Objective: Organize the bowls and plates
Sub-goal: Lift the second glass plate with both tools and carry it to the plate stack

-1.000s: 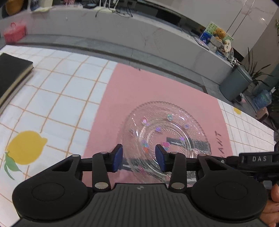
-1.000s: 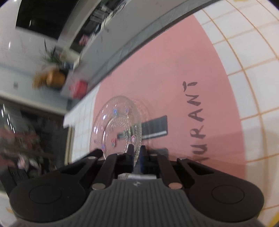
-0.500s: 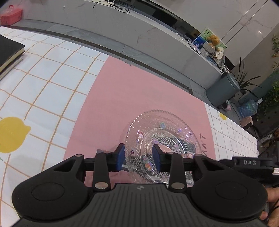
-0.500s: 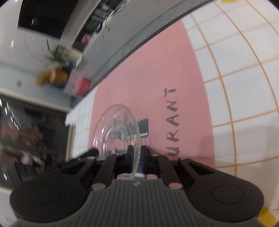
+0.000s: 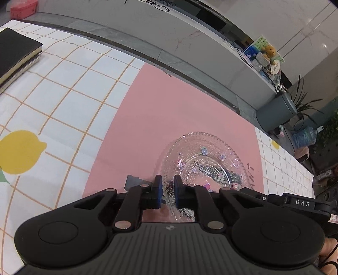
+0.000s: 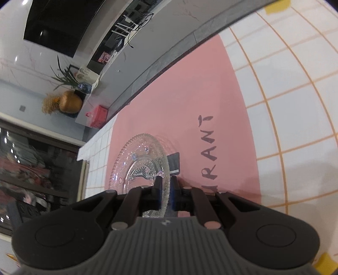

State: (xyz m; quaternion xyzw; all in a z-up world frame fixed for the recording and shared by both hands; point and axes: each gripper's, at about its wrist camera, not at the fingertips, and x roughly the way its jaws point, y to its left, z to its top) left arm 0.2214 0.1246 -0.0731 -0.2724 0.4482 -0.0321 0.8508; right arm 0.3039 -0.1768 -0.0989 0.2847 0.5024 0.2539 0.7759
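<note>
My left claw (image 5: 168, 193) is pinching the near rim of the clear glass plate (image 5: 206, 167), its 2 blue pads (image 5: 158, 188) drawn in tight with the beaded edge caught between them. My right claw (image 6: 165, 190) grips the same plate (image 6: 140, 162) from the other side, jaws pressed together on the rim, so the plate is held by both claws at once. From my right wrist view the plate looks tilted, its face turned toward the camera, and I cannot tell whether any of its edge rests on the mat.

The plate sits over the pink mat (image 5: 169, 118), which lies on the tabletop's white cloth (image 5: 69, 88) with orange grid lines and a yellow lemon print (image 5: 20, 154). Small pastel flower and heart shapes dot the plate's inner ring. Dark lettering on the mat (image 6: 208, 148) runs just beside the plate, and a dark rectangle (image 6: 174, 164) printed on the mat shows through and past the glass.

At the far left of the tabletop lies a black book (image 5: 14, 52). Beyond the tabletop's edge runs a grey counter with a pink box (image 5: 23, 8) on it, and a grey bin (image 5: 276, 112) stands on the floor at the right. My right claw's black body (image 5: 295, 203), marked DAS, shows at the right edge of my left wrist view.
</note>
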